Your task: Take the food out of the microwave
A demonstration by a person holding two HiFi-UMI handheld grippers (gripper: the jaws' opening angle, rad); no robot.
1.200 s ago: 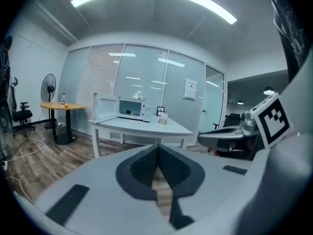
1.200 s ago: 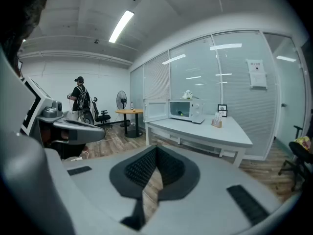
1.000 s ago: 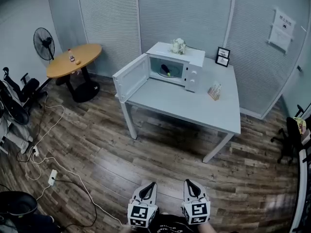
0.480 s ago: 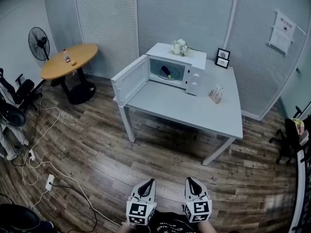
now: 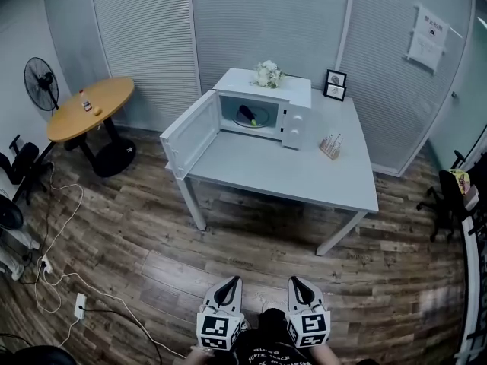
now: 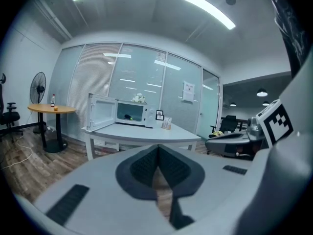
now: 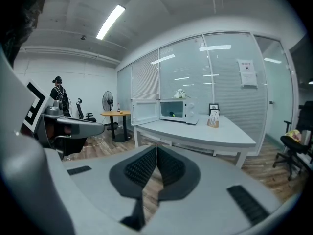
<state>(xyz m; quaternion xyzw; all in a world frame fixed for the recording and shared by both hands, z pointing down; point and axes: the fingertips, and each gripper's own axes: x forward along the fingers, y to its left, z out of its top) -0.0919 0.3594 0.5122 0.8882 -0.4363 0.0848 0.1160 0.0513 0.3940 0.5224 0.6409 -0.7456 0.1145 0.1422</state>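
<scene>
A white microwave (image 5: 293,109) stands at the back of a grey table (image 5: 289,169), its door (image 5: 190,131) swung open to the left. Inside lies a dark food item (image 5: 246,114) with a yellow-green end, on a plate. My left gripper (image 5: 230,281) and right gripper (image 5: 297,281) hang side by side at the bottom of the head view, over the wooden floor and well short of the table. Both are shut with nothing in them. The left gripper view shows the microwave (image 6: 132,112) far beyond the left gripper (image 6: 157,148). The right gripper view shows the microwave (image 7: 178,110) past the right gripper (image 7: 156,150).
Flowers (image 5: 266,73) sit on top of the microwave. A picture frame (image 5: 333,84) and a small card holder (image 5: 330,144) stand on the table. To the left are a round wooden table (image 5: 87,109), a fan (image 5: 39,84) and floor cables (image 5: 53,257). An office chair (image 5: 449,196) is at the right.
The grey table and microwave have come a little nearer and the round table has slid left in the head view. Both grippers stay shut at the bottom of it.
</scene>
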